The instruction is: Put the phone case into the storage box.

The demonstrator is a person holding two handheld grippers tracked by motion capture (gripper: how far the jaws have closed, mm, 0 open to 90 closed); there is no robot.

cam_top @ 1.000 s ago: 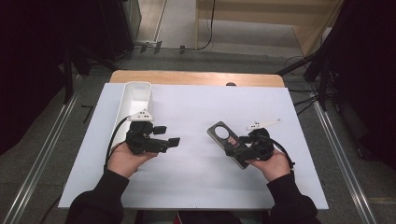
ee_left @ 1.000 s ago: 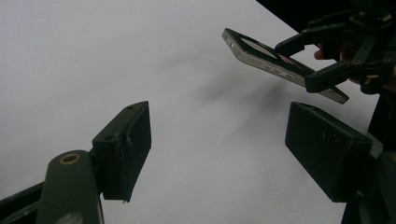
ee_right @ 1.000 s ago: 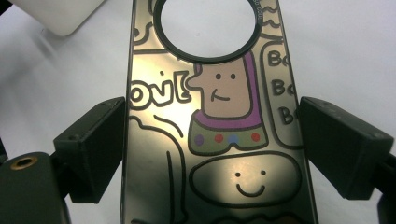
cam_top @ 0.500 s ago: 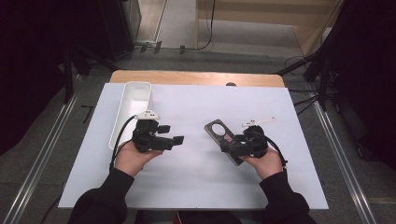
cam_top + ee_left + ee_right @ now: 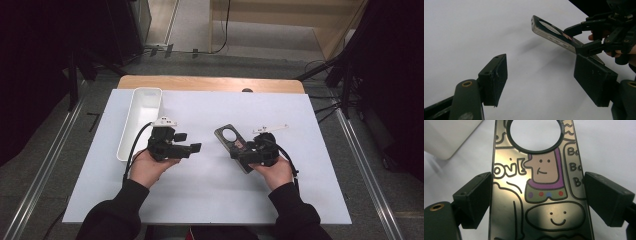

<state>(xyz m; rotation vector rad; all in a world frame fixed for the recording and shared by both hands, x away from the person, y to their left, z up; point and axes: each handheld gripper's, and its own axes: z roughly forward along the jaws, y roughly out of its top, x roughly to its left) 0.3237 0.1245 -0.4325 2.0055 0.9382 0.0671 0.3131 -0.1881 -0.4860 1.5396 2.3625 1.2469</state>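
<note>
A white tray [image 5: 141, 122] lies along the left side of the white table [image 5: 210, 185], its long axis running away from the person. Just to its right, the left gripper [image 5: 196, 147] sits in the person's left hand [image 5: 150, 167], pointing across the table toward the right; its jaws stand spread and have just been closing a little, with nothing between them but bare table. Right of centre is a dark phone case [image 5: 234, 141], a flat piece with a round camera cut-out at its far end and cartoon drawings on its face. It is tilted, the far end raised off the table, as the left gripper view shows. The right gripper [image 5: 245, 150], carried in the right hand [image 5: 272, 170], pinches the phone case across its width, one pad on each long edge. A thin white strip [image 5: 270, 128] lies on the table just beyond the right gripper.
</note>
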